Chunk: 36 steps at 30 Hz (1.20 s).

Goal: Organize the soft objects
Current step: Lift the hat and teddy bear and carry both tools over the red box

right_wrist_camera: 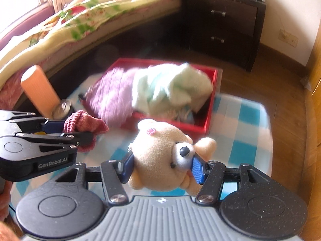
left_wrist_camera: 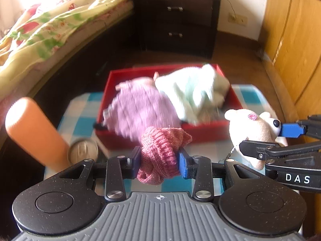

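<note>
We carry two soft things toward the red box (left_wrist_camera: 202,135): the left tool (left_wrist_camera: 159,158) clamps a pink sock (left_wrist_camera: 160,150), the right tool (right_wrist_camera: 161,166) clamps a teddy bear (right_wrist_camera: 160,156). Next we must bring both over the box and release them.

One red box (left_wrist_camera: 202,133), one cream teddy bear (right_wrist_camera: 160,156) and one orange cylinder (left_wrist_camera: 34,132) are counted, with one round metal tin (left_wrist_camera: 83,152) beside the cylinder. Three soft textiles are seen: one pink knitted piece (left_wrist_camera: 160,152), one lilac knit (left_wrist_camera: 138,108) and one pale green cloth (left_wrist_camera: 190,92). Two grippers are counted, the left gripper (left_wrist_camera: 159,160) and the right gripper (right_wrist_camera: 162,166).
</note>
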Available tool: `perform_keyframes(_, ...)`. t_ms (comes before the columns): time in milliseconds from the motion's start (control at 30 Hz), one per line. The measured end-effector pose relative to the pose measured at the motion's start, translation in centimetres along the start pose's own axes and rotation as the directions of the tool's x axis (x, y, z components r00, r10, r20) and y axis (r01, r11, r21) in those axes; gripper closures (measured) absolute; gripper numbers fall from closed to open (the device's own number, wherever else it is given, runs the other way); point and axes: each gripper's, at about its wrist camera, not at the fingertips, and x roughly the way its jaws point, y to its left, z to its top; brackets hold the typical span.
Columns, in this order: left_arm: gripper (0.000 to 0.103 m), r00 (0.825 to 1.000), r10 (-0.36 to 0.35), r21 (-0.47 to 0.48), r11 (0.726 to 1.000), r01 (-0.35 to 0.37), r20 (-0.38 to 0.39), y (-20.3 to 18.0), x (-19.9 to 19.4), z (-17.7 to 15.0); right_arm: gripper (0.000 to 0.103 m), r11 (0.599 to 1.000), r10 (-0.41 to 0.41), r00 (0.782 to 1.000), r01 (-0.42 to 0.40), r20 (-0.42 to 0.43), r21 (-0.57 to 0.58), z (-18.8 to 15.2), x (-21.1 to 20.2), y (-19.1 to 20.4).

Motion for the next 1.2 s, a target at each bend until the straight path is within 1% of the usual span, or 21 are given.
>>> perform_keyframes(133,0.064,1.0,0.007,-0.033,0.999,-0.006,0.024,0.8,1.3,2.6,0.067,1.0,-0.005,0.999,0.005,0.047,0.014,2.9,0.6,-0.4)
perform_keyframes(267,0.064,0.999,0.04,-0.036,0.999,-0.038,0.031,1.4,3.1,4.8,0.067,0.999,-0.016,0.996,0.014,0.082,0.031,5.7,2.0,-0.7)
perform_keyframes(400,0.063,0.998,0.056,-0.063,0.997,-0.054,0.019,2.2,5.5,6.9,0.067,0.999,-0.033,0.996,0.03,0.084,0.035,7.9,4.4,-1.0)
perform_keyframes(500,0.061,0.998,0.064,-0.077,0.995,-0.063,0.007,2.4,7.5,8.4,0.067,0.998,-0.052,0.996,0.049,0.076,0.04,8.9,6.8,-1.4)
perform_keyframes(600,0.06,0.995,0.094,-0.074,0.993,-0.093,0.015,2.2,9.2,9.6,0.067,0.997,-0.065,0.995,0.062,0.072,0.048,9.2,8.8,-1.8)
perform_keyframes(667,0.055,0.993,0.114,-0.072,0.991,-0.112,0.022,2.2,10.2,10.3,0.067,0.996,-0.078,0.995,0.075,0.068,0.039,9.4,10.1,-1.9)
perform_keyframes(700,0.051,0.992,0.12,-0.077,0.99,-0.117,0.028,2.2,10.7,10.5,0.065,0.996,-0.084,0.994,0.081,0.068,0.035,9.4,10.6,-1.8)
perform_keyframes(733,0.044,0.992,0.12,-0.083,0.99,-0.118,0.029,2.2,11.1,10.8,0.061,0.996,-0.085,0.994,0.083,0.072,0.029,9.4,11.1,-1.8)
perform_keyframes(800,0.036,0.993,0.117,-0.085,0.99,-0.115,0.018,2.2,11.9,11.0,0.056,0.996,-0.085,0.993,0.083,0.087,0.03,9.4,11.4,-2.0)
perform_keyframes(867,0.033,0.992,0.122,-0.083,0.989,-0.12,0.022,2.1,12.1,11.0,0.046,0.997,-0.072,0.992,0.067,0.104,0.048,9.2,11.3,-2.4)
perform_keyframes(900,0.03,0.991,0.129,-0.085,0.988,-0.127,0.025,2.1,12.1,11.1,0.041,0.997,-0.064,0.992,0.058,0.104,0.06,9.3,11.3,-2.6)
perform_keyframes(933,0.028,0.991,0.133,-0.088,0.988,-0.13,0.03,2.1,12.0,11.1,0.039,0.996,-0.06,0.992,0.052,0.108,0.075,9.3,11.1,-2.9)
perform_keyframes(1067,0.027,0.99,0.127,-0.11,0.987,-0.121,0.056,2.2,10.9,11.7,0.039,0.99,-0.062,0.989,0.044,0.133,0.136,9.2,10.2,-4.1)
perform_keyframes(1133,0.026,0.99,0.126,-0.108,0.987,-0.118,0.068,2.2,10.2,12.0,0.039,0.988,-0.062,0.987,0.039,0.146,0.152,9.2,9.5,-4.5)
perform_keyframes(1200,0.025,0.988,0.134,-0.107,0.986,-0.126,0.08,2.1,9.5,12.2,0.039,0.988,-0.062,0.988,0.04,0.141,0.152,9.1,8.9,-4.5)
